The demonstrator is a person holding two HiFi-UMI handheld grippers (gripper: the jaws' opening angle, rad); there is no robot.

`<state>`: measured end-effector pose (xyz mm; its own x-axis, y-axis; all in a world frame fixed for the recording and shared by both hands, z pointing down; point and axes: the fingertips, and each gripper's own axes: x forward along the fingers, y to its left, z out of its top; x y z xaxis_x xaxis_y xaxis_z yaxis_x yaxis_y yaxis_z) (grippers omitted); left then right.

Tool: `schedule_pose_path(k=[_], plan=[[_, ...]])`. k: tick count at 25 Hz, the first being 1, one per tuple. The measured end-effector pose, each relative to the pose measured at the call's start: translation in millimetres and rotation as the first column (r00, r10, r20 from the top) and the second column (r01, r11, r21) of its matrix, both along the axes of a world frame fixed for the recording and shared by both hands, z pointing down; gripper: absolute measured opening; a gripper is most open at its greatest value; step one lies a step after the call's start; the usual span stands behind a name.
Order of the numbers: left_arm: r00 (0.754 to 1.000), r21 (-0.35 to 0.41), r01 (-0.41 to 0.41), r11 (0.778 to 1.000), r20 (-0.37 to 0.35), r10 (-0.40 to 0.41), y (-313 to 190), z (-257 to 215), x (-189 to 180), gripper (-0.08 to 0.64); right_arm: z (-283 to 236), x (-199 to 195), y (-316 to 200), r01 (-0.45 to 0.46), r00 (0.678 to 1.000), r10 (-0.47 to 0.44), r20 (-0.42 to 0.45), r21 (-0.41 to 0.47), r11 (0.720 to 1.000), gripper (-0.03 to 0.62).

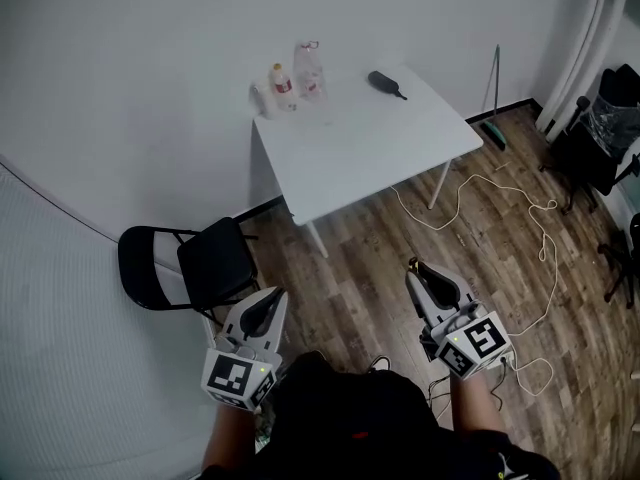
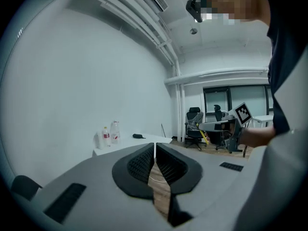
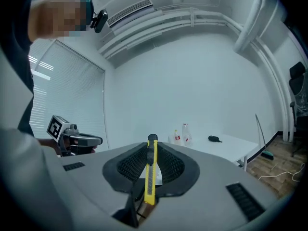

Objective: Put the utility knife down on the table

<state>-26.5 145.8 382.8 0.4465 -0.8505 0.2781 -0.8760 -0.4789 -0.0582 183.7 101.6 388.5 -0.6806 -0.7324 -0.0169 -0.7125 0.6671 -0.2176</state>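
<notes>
A yellow utility knife [image 3: 150, 172] with a black slider stands clamped between the jaws of my right gripper [image 3: 152, 154], its tip poking up past them. In the head view that right gripper [image 1: 418, 269] hangs over the wooden floor, well short of the white table [image 1: 380, 143], with the knife's tip [image 1: 413, 264] just showing. My left gripper [image 1: 273, 303] is shut with nothing in it, near the black chair. In the left gripper view, the left gripper [image 2: 154, 154] has its jaws pressed together, and the right gripper [image 2: 236, 124] shows far right.
On the table's far edge stand two bottles [image 1: 297, 78] and a white cup [image 1: 262, 98]; a dark object [image 1: 385, 83] lies near the back right corner. A black folding chair [image 1: 195, 263] sits left of me. A white cable [image 1: 500, 218] trails across the floor; office chairs [image 1: 600, 138] stand right.
</notes>
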Motion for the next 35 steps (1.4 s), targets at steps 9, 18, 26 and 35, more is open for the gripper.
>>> schedule_pose_path(k=[9, 18, 26, 35], plan=[[0.999, 0.008, -0.02, 1.0, -0.047, 0.02, -28, 8, 22, 0.031, 0, 11, -25, 0.016, 1.0, -0.016, 0.005, 0.002, 1.0, 0.075], [0.995, -0.004, -0.021, 1.0, -0.096, 0.021, -102, 25, -1, 0.031, 23, 12, -81, -0.053, 0.998, 0.05, -0.049, -0.045, 0.998, 0.075], [0.991, -0.015, -0.023, 1.0, -0.133, 0.021, -191, 30, -52, 0.031, 13, -46, -168, -0.045, 0.994, 0.042, -0.106, -0.023, 0.999, 0.075], [0.985, -0.023, -0.012, 1.0, -0.172, 0.007, -261, 38, -136, 0.031, 10, -137, -244, -0.014, 0.987, 0.01, -0.162, -0.025, 1.0, 0.075]])
